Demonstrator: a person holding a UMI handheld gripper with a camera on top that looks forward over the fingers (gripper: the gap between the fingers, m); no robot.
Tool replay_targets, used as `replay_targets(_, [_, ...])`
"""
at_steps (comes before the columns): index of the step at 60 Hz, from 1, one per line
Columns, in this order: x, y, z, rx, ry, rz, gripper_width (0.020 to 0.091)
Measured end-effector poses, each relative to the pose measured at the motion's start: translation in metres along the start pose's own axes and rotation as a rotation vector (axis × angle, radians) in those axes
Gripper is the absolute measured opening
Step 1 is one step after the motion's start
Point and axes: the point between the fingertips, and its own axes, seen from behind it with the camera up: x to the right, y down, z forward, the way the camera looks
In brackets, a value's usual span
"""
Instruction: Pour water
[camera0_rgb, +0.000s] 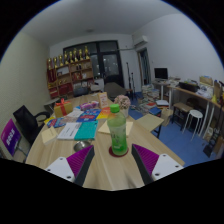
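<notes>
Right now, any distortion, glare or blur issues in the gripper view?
Gripper view: strong fisheye, so the table edge and room walls bow outward; even indoor lighting, no harsh glare; the green bottle just ahead of the open fingers is reasonably sharp, with a soft shadow at its base; far shelves are small and lack detail.

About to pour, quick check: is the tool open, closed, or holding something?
Tool: open; the green bottle stands on the table just ahead of its fingers, not gripped.

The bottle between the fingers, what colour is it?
Green, with a red cap; the bottle shows in the gripper view, standing on the table between the open fingers.
</notes>
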Motion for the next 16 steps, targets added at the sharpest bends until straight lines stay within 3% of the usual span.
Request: replay_targets(16, [-0.041, 0.003, -0.169, 0.005, 0.048, -0.071, 0.0831])
